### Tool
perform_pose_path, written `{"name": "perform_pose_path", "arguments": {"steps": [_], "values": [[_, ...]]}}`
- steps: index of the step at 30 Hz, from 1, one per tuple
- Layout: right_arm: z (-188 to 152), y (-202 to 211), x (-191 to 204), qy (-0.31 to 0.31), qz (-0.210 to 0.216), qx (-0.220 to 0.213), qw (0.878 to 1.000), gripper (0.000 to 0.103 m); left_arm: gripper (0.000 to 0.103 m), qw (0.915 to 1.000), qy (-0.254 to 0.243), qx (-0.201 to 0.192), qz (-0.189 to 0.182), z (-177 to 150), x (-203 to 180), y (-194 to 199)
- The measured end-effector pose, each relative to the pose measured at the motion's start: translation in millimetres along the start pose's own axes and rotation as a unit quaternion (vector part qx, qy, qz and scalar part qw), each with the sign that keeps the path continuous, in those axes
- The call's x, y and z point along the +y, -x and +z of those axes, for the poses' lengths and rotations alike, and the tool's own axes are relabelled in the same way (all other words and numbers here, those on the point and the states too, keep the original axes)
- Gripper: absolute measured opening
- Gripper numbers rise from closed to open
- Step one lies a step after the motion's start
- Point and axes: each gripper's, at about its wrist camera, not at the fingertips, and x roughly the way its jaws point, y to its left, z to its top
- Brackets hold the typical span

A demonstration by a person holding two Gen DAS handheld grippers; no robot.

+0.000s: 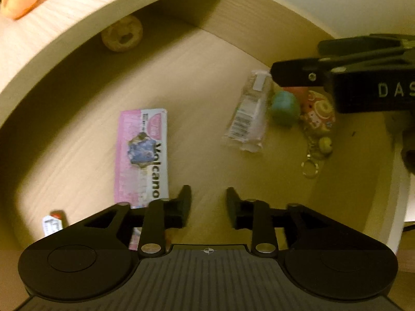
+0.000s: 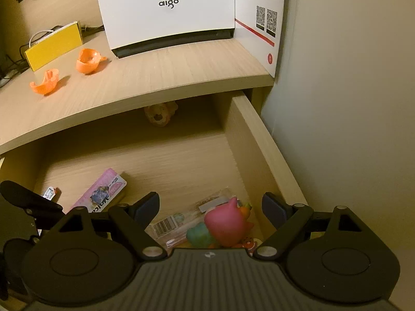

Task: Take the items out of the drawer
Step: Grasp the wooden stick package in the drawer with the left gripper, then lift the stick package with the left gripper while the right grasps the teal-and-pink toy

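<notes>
The open wooden drawer (image 2: 249, 140) holds a pink "Volcano" packet (image 1: 141, 155), a clear barcoded packet (image 1: 249, 119), a teal toy (image 1: 284, 108), a patterned keychain (image 1: 319, 111) and a pink eared toy (image 2: 225, 225). My left gripper (image 1: 208, 204) hangs open over the bare drawer floor, just right of the pink packet, with nothing between its fingers. My right gripper (image 2: 210, 208) is open wide above the pink toy, and its pads stand clear of the toy on both sides. In the left wrist view, one of its fingers (image 1: 293, 76) covers most of that toy.
A beige plush figure (image 2: 160, 115) sits at the drawer's back, under the desk top. A small white-and-red sachet (image 2: 49, 193) lies at the left. On the desk top (image 2: 181, 77) are two orange shells (image 2: 88, 61), a yellow box (image 2: 54, 44) and a white box (image 2: 168, 13). A wall (image 2: 350, 129) stands right.
</notes>
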Motion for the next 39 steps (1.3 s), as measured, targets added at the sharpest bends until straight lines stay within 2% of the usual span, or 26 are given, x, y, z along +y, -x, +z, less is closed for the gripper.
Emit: {"name": "perform_pose_path", "arguments": {"steps": [4, 5, 7, 9, 10, 12, 14, 17, 23, 25, 27, 28, 29, 30, 33, 35, 39], "values": [[0, -1, -1, -0.005, 0.005, 0.003, 1.0, 0.087, 0.061, 0.9992, -0.038, 0.007, -0.006, 0, -11, -3], [0, -1, -2, -0.007, 0.006, 0.004, 1.0, 0.087, 0.062, 0.9988, -0.047, 0.009, -0.007, -1, -15, -4], [0, -2, -3, -0.012, 0.009, 0.006, 1.0, 0.087, 0.057, 0.9988, -0.043, 0.011, -0.021, -1, -15, -2], [1, -2, -4, -0.014, 0.012, 0.008, 1.0, 0.087, 0.054, 0.9993, -0.021, -0.024, -0.02, -2, -8, 15], [0, -2, -4, -0.014, 0.013, 0.008, 1.0, 0.087, 0.054, 0.9985, -0.017, -0.053, -0.005, -4, -8, 25], [0, -1, -4, -0.015, 0.013, 0.006, 1.0, 0.087, 0.055, 0.993, -0.008, -0.105, 0.054, -9, -4, 44], [0, -1, -4, -0.015, 0.014, 0.006, 1.0, 0.087, 0.054, 0.9885, 0.014, -0.106, 0.107, -11, 7, 45], [1, -2, -4, -0.014, 0.016, 0.01, 1.0, 0.087, 0.054, 0.9871, 0.056, -0.082, 0.126, -8, 24, 29], [2, -2, 2, 0.011, 0.013, 0.015, 1.0, 0.087, 0.056, 0.9909, 0.085, -0.067, 0.08, -2, 29, 9], [2, 1, 9, 0.044, 0.004, 0.017, 0.999, 0.087, 0.055, 0.9932, 0.074, -0.055, 0.071, -1, 25, 0], [-2, 9, 22, 0.112, -0.02, 0.018, 0.993, 0.087, 0.056, 0.9947, 0.067, -0.049, 0.061, -2, 22, -6], [-4, 12, 26, 0.142, -0.032, 0.02, 0.989, 0.087, 0.054, 0.9949, 0.066, -0.051, 0.057, -2, 22, -6], [-7, 15, 30, 0.174, -0.045, 0.022, 0.984, 0.087, 0.036, 0.9947, 0.071, -0.056, 0.049, -2, 23, -4], [-8, 18, 32, 0.194, -0.05, 0.024, 0.979, 0.087, 0.028, 0.9943, 0.08, -0.06, 0.038, -3, 27, -2], [-4, 19, 31, 0.214, -0.046, 0.045, 0.975, 0.08, 0.027, 0.9903, 0.127, -0.042, 0.037, -3, 34, 3], [1, 12, 34, 0.229, -0.041, 0.063, 0.971, 0.071, 0.027, 0.9872, 0.151, -0.045, 0.029, -9, 44, 14], [6, -9, 51, 0.287, -0.044, 0.09, 0.953, 0.071, 0.026, 0.9806, 0.185, -0.063, 0.01, -21, 53, 38]]}}
